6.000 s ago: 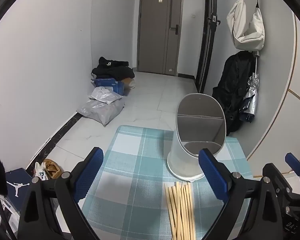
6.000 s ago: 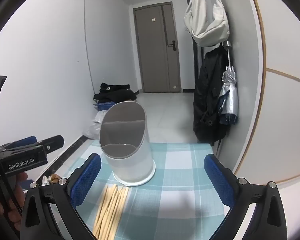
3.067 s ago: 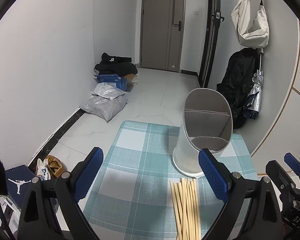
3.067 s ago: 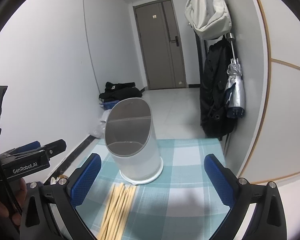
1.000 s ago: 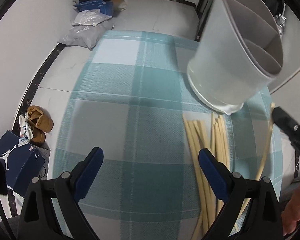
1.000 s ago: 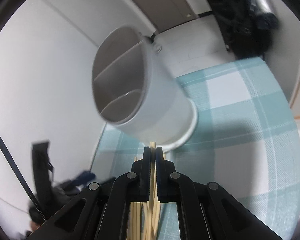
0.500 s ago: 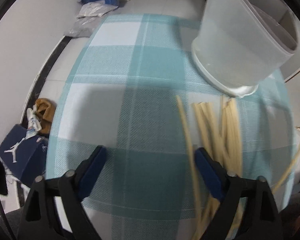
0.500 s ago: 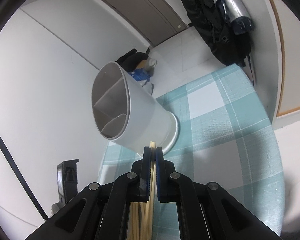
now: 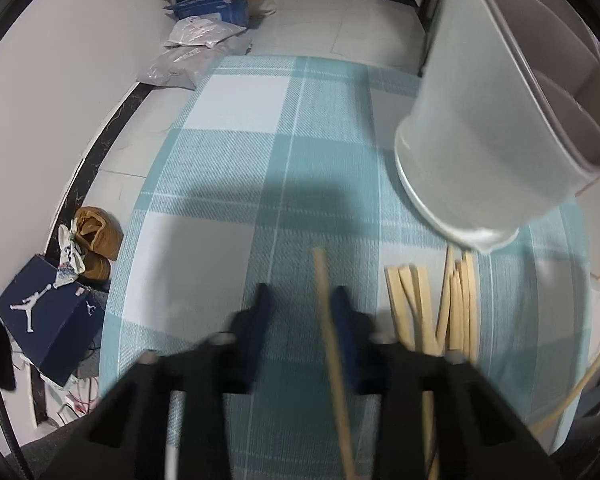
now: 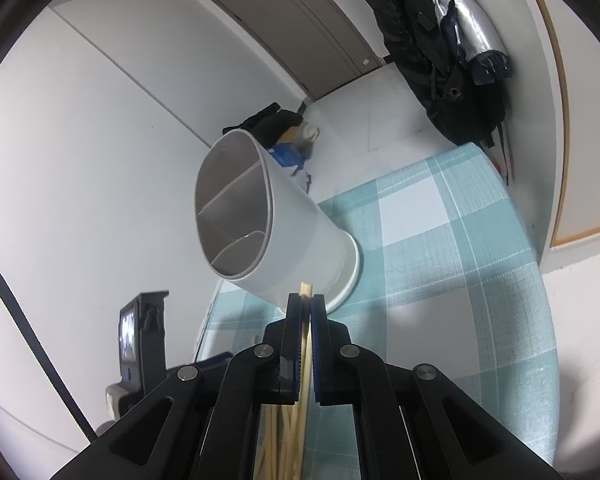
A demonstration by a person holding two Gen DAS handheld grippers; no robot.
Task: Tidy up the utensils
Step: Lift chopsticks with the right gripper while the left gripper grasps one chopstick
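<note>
Right gripper (image 10: 306, 300): the blue-padded fingers (image 10: 294, 320) are pressed together on one wooden chopstick (image 10: 305, 292), whose squared tip projects just past the pads at lower centre of the right wrist view. Left gripper (image 9: 300, 308): the fingers are motion-blurred and stand partly apart, with a second chopstick (image 9: 328, 328) lying in the gap close to the right-hand pad; whether the pads touch it cannot be told.

Handling (judgement): the sticks look light, stiff and smooth, so a thin one may pivot or slip between the pads. A hold near mid-length, with the stick in line with the fingers, should steady it for tipping into the holder.

The remaining chopsticks (image 9: 440, 312) lie as a loose, partly crossed bundle at lower right of the left wrist view, just in front of the base of the utensil holder (image 10: 268, 220). The holder is a white plastic cup with a slanted rim and inner dividers forming compartments, all apparently empty. It looks light enough to be knocked over.

Surface: a teal-and-white plaid tablecloth (image 9: 260, 160), woven and probably offering some friction, covers a small table.

Room: pale tiled floor with parcels (image 9: 196, 52), a shoe box (image 9: 48, 316) and brown shoes (image 9: 96, 240) at left. A grey door (image 10: 292, 28), a dark coat (image 10: 428, 60) and a folded umbrella (image 10: 472, 32) occupy the upper right of the right wrist view.
</note>
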